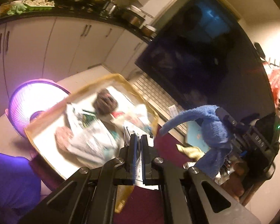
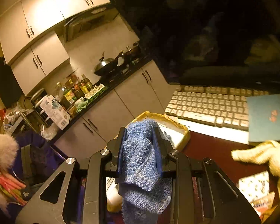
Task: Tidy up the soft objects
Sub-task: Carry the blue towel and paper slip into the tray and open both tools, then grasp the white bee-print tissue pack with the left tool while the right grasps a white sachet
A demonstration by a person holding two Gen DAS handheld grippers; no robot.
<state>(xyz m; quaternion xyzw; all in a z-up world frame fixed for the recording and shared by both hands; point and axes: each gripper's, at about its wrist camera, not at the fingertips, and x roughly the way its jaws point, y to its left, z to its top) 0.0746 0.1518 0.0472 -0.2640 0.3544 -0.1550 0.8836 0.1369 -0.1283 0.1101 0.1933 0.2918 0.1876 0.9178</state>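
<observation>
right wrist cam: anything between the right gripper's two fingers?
Yes. A blue knitted cloth fills the gap between the right gripper fingers, draping below them. The left wrist view shows it hanging too.

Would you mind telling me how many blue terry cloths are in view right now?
1. The blue terry cloth is pinched in the right tool, draping below it; the left wrist view shows the same cloth hanging above the dark red tabletop. Others may be hidden in the clutter.
</observation>
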